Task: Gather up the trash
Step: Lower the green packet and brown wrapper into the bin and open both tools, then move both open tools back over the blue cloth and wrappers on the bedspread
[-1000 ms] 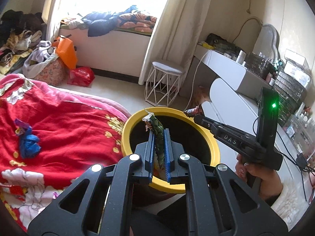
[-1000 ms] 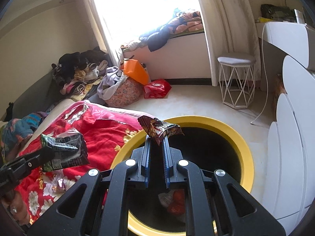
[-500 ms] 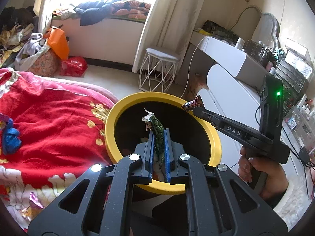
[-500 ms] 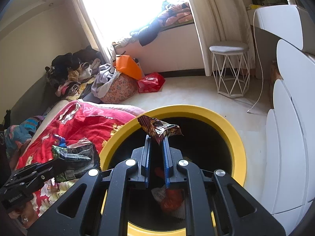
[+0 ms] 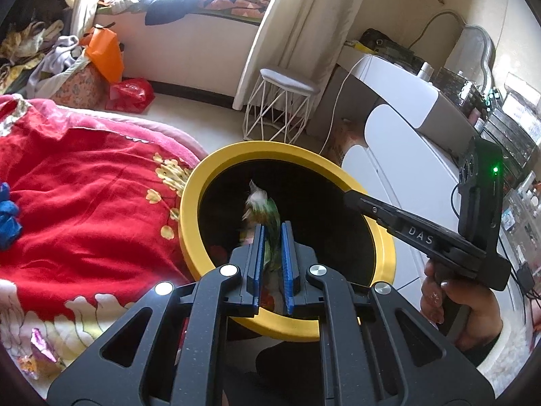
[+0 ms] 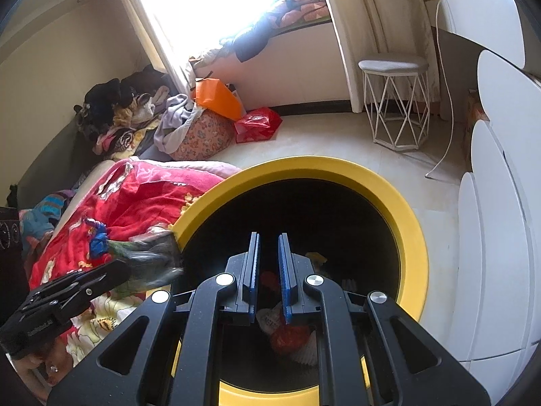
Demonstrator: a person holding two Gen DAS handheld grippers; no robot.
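Note:
A round bin with a yellow rim [image 5: 216,169] [image 6: 399,203] stands beside the bed; trash [image 6: 290,335] lies at its bottom. My left gripper [image 5: 271,228] is over the bin mouth with a green and white wrapper [image 5: 263,206] between its fingers; the wrapper looks blurred and the fingers stand slightly apart. It also shows in the right wrist view [image 6: 148,257] at the bin's left rim. My right gripper [image 6: 268,237] is open and empty over the bin. It shows in the left wrist view [image 5: 348,198] at the right rim.
A red flowered blanket [image 5: 84,186] covers the bed left of the bin, with a blue wrapper [image 5: 6,213] and a purple foil scrap [image 5: 39,345] on it. A white wire stool [image 5: 280,101] and a white dresser [image 5: 405,128] stand beyond and right.
My right gripper has opened and the brown snack wrapper it held is gone from it. My left gripper's fingers have parted slightly around the green wrapper. Both grippers have moved further over the bin.

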